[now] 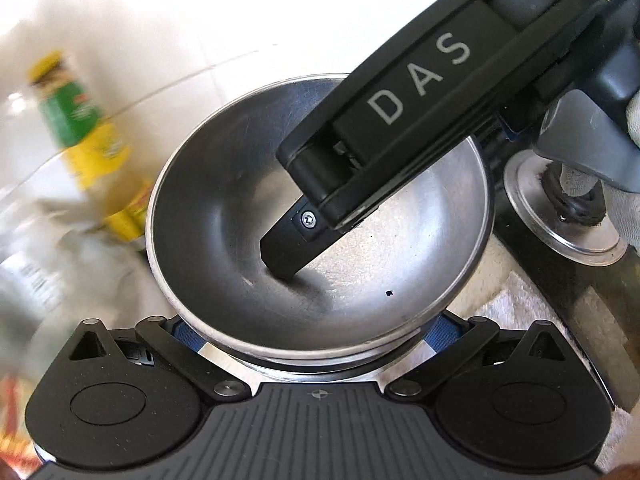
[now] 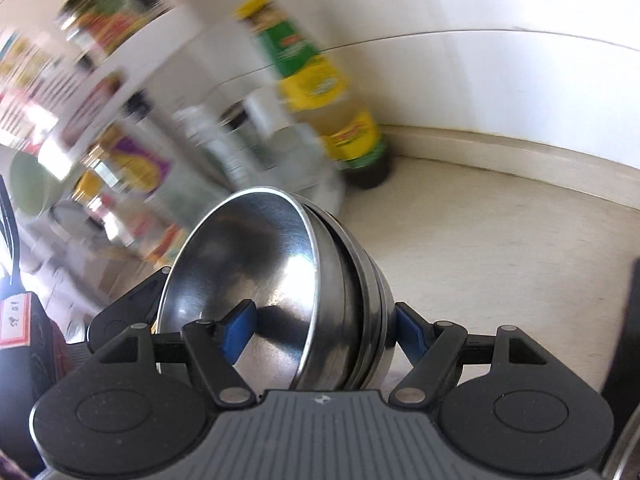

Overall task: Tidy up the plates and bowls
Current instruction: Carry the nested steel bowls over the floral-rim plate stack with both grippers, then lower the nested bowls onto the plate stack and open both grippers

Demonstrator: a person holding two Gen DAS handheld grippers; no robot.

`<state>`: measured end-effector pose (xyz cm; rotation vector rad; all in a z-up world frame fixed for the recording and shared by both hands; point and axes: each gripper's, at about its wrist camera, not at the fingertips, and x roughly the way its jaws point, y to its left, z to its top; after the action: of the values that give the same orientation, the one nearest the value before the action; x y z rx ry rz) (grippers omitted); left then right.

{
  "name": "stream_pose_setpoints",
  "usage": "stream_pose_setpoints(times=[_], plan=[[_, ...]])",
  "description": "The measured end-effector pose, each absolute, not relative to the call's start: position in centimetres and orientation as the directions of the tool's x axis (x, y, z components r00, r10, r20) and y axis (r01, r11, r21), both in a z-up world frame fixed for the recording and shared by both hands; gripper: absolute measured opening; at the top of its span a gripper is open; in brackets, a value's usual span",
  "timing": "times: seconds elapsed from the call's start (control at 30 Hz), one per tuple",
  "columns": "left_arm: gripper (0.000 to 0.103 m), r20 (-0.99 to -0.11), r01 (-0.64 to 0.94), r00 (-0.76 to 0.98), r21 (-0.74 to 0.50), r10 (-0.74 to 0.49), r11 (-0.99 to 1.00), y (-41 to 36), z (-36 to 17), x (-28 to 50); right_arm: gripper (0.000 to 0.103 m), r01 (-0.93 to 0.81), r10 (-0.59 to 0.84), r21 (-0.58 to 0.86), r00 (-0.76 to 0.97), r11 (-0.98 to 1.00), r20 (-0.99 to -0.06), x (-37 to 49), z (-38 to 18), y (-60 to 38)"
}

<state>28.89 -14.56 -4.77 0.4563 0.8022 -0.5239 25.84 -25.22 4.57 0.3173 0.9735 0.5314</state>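
Between the right gripper [image 2: 316, 330] pads sits a nested stack of steel bowls [image 2: 280, 280], one blue pad inside, one outside the wall: clamped, apparently clear of the worktop [image 2: 500, 248]. Left gripper [image 1: 316, 338] flanks the stack's base; grip unclear. Carry step underway; next needs a level set-down clear of the bottle [image 2: 320, 92] beyond.

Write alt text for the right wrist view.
The right gripper clamps a nested stack of steel bowls tilted on edge, one blue pad inside the top bowl and one outside the stack. Beyond, on the pale counter, a green-and-yellow labelled bottle stands among other blurred bottles.
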Motion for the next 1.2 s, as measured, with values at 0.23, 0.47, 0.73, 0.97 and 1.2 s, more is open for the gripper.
stream_pose_setpoints(times=[0.23, 0.47, 0.73, 0.97, 1.2], plan=[[0.103, -0.769, 0.465, 0.614, 0.170, -0.178, 0.869, -10.3, -3.9, 23.8, 0.077, -0.371, 0.598, 0.478, 0.365, 0.796, -0.714, 23.5, 3.6, -19.4], [0.103, -0.788, 0.407, 0.600, 0.153, -0.137, 0.901, -6.3, -4.6, 20.5, 0.077, -0.377, 0.604, 0.486, 0.324, 0.788, -0.728, 21.2, 1.7, -14.9], [0.103, -0.814, 0.396, 0.567, 0.137, -0.124, 0.908, -2.8, -6.3, 17.9, 0.077, -0.348, 0.570, 0.464, 0.330, 0.815, -0.753, 19.4, 0.0, -12.1], [0.103, -0.839, 0.405, 0.530, 0.119, -0.127, 0.907, -2.0, -8.3, 17.5, 0.077, -0.305, 0.544, 0.459, 0.316, 0.834, -0.778, 19.2, -2.2, -11.6], [0.102, -0.841, 0.431, 0.529, 0.148, -0.116, 0.890, -1.8, -9.3, 16.3, 0.077, -0.282, 0.545, 0.469, 0.353, 0.837, -0.760, 19.1, -2.3, -12.2]])
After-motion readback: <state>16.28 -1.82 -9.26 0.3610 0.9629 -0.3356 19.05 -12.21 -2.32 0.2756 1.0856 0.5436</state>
